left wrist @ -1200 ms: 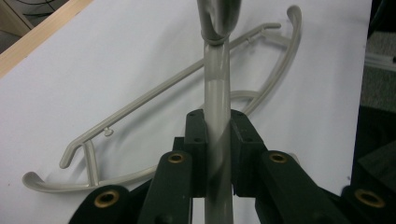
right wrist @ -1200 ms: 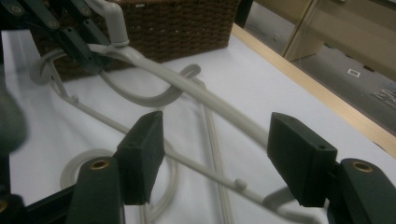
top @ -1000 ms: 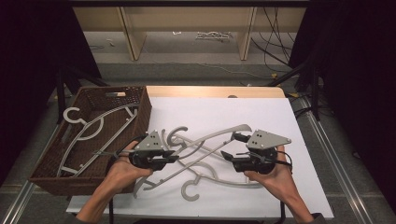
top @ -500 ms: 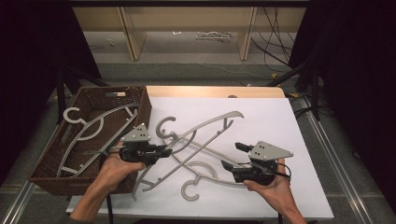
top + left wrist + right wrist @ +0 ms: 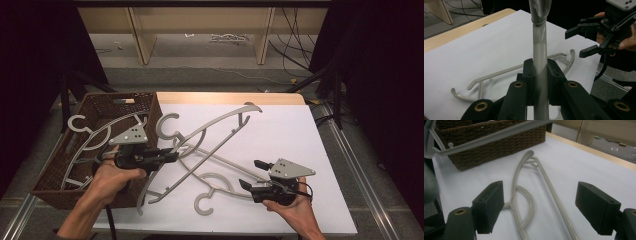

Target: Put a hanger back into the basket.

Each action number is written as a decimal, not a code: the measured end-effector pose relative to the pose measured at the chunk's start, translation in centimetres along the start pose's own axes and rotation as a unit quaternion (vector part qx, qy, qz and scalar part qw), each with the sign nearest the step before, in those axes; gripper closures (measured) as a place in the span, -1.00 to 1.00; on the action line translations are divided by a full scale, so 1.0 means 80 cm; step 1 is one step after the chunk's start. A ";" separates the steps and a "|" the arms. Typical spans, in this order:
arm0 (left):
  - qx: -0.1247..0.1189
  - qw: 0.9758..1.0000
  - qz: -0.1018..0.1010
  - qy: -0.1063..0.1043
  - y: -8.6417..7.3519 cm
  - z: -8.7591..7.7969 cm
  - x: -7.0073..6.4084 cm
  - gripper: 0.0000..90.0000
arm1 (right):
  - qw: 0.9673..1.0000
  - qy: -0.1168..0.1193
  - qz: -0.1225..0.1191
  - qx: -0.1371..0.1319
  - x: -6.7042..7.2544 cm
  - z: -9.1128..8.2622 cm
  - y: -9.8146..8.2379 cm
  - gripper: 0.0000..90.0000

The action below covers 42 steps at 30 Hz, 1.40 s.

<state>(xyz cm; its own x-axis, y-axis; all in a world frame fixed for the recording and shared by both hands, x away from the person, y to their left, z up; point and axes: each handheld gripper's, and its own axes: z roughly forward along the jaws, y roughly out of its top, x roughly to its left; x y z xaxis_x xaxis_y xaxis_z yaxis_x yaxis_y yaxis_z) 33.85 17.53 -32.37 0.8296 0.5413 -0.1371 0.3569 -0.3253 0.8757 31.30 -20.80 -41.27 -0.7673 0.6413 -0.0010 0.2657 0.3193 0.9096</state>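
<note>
Grey, stiff, light plastic hanger rides clamped mid-arm in left hand-held gripper; right hand-held gripper gapes empty.

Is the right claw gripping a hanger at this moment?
No. In the right gripper view the right claw stands wide open, with the hanger on the sheet lying beyond it, touched by neither pad.

Even overhead light falls on the white table sheet, which reads bright without glare; surroundings at 3 and 9 o'clock sink into near-black. Shadows beneath the grey hangers are faint. In the gripper views, near jaws and the hanger bar appear soft and slightly blurred.
</note>
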 end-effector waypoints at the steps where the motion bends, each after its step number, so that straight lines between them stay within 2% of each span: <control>1: 0.000 1.000 0.003 0.002 0.003 -0.004 -0.002 0.77 | 1.000 0.002 -0.001 0.003 0.000 0.000 -0.001 -0.48; 4: 0.000 1.000 0.008 0.000 0.012 -0.015 -0.002 0.77 | 1.000 0.001 -0.001 0.012 0.001 0.001 -0.003 -0.49; 7: -0.004 1.000 0.009 0.018 0.021 -0.030 0.006 0.77 | 1.000 0.008 -0.002 0.011 0.001 0.002 -0.004 -0.49; 8: -0.004 1.000 0.009 0.018 0.021 -0.030 0.006 0.77 | 1.000 0.008 -0.003 0.012 0.001 0.002 -0.004 -0.49; 12: -0.022 0.998 -0.002 0.060 0.033 -0.061 0.034 0.77 | 1.000 0.005 -0.002 0.010 0.000 0.001 -0.005 -0.49; 15: -0.028 0.996 -0.008 0.089 0.037 -0.080 0.054 0.77 | 1.000 0.005 -0.002 0.007 -0.001 0.002 -0.006 -0.49; 18: -0.031 0.993 -0.016 0.115 0.036 -0.095 0.075 0.77 | 1.000 0.004 0.001 0.010 -0.002 0.001 -0.006 -0.49; 19: -0.031 0.993 -0.016 0.115 0.036 -0.095 0.075 0.77 | 1.000 0.004 0.002 0.011 -0.001 0.001 -0.006 -0.49; 20: -0.036 0.990 -0.019 0.134 0.032 -0.102 0.091 0.77 | 1.000 0.005 0.002 0.012 -0.001 0.001 -0.007 -0.49; 22: -0.035 0.988 -0.025 0.148 0.026 -0.108 0.105 0.77 | 1.000 0.005 0.001 0.014 -0.001 0.001 -0.008 -0.49; 26: -0.031 0.985 -0.031 0.166 0.015 -0.114 0.132 0.77 | 1.000 0.007 0.002 0.018 -0.002 0.002 -0.010 -0.49; 27: -0.031 0.985 -0.031 0.166 0.015 -0.114 0.132 0.77 | 1.000 0.007 0.003 0.018 -0.002 0.002 -0.010 -0.49; 28: -0.033 0.984 -0.029 0.174 0.009 -0.117 0.145 0.77 | 1.000 0.007 0.003 0.017 -0.002 0.002 -0.010 -0.49; 29: -0.034 0.983 -0.032 0.178 0.006 -0.119 0.150 0.77 | 1.000 0.007 0.003 0.017 -0.002 0.003 -0.010 -0.49; 30: -0.034 0.983 -0.032 0.178 0.006 -0.119 0.150 0.77 | 1.000 0.004 0.004 0.011 -0.001 0.004 -0.011 -0.49; 31: -0.036 0.982 -0.039 0.183 0.003 -0.120 0.154 0.77 | 1.000 0.006 0.004 0.021 -0.002 0.002 -0.011 -0.49; 32: -0.038 0.979 -0.051 0.192 -0.004 -0.123 0.161 0.77 | 1.000 0.007 0.001 0.018 -0.002 0.003 -0.012 -0.49; 33: -0.038 0.979 -0.051 0.192 -0.004 -0.123 0.161 0.77 | 1.000 0.008 0.002 0.020 -0.003 0.003 -0.012 -0.49; 34: -0.035 0.977 -0.059 0.200 -0.012 -0.127 0.166 0.77 | 1.000 0.008 0.004 0.017 -0.002 0.004 -0.013 -0.49; 37: -0.031 0.974 -0.067 0.212 -0.023 -0.132 0.173 0.77 | 1.000 0.010 0.002 0.023 -0.002 0.004 -0.013 -0.49; 38: -0.031 0.974 -0.067 0.212 -0.023 -0.132 0.173 0.77 | 1.000 0.010 0.002 0.023 -0.002 0.004 -0.013 -0.49; 39: -0.032 0.972 -0.077 0.219 -0.031 -0.136 0.178 0.77 | 1.000 0.012 0.002 0.025 -0.002 0.005 -0.014 -0.49; 40: -0.032 0.972 -0.076 0.220 -0.035 -0.139 0.181 0.77 | 1.000 0.011 0.003 0.024 -0.002 0.006 -0.014 -0.49; 42: -0.033 0.970 -0.083 0.225 -0.042 -0.143 0.184 0.77 | 1.000 0.012 0.003 0.025 -0.001 0.006 -0.014 -0.49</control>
<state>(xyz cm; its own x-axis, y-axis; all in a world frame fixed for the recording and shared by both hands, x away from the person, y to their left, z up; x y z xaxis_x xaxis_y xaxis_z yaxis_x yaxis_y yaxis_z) 39.96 35.48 -32.00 0.4865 0.8704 -0.0756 0.4286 -0.1624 0.8888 31.34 -20.89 -42.53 -0.7794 0.6264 0.0149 0.2981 0.3498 0.8881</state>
